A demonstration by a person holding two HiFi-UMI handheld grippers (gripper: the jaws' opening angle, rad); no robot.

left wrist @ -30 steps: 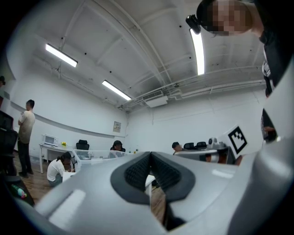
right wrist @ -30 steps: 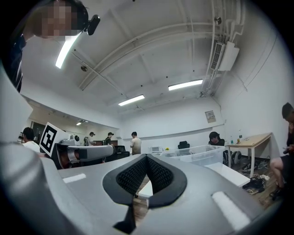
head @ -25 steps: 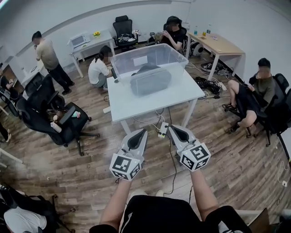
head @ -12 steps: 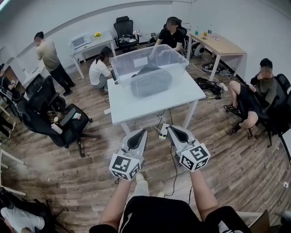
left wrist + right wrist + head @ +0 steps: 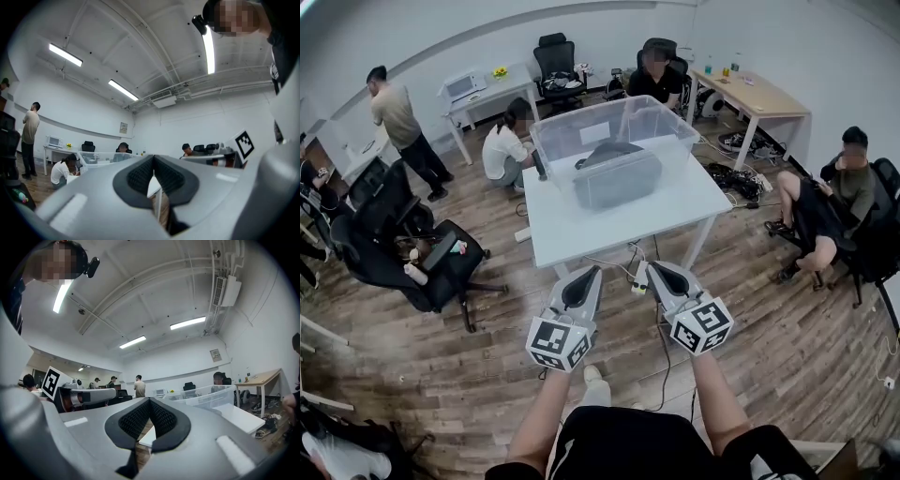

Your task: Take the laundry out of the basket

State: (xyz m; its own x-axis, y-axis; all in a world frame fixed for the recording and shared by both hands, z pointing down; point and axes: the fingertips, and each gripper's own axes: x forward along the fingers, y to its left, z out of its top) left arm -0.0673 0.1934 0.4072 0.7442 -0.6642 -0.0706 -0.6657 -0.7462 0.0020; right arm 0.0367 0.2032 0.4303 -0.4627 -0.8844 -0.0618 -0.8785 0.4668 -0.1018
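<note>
The white surface point(image 5: 581, 225) has drawn slightly nearer. The grey laundry point(image 5: 617, 176) lies untouched in the clear basket point(image 5: 551, 141) near its far edge. The left hand-held gripper point(image 5: 591, 272) and right hand-held gripper point(image 5: 654, 269) are closed, empty and well short, so the approach looks unfinished.

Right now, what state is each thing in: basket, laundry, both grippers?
Basket: on the table, no lid, laundry inside.
Laundry: heaped in the basket, untouched.
Left gripper: shut, empty, short of the table.
Right gripper: shut, empty, short of the table.
</note>
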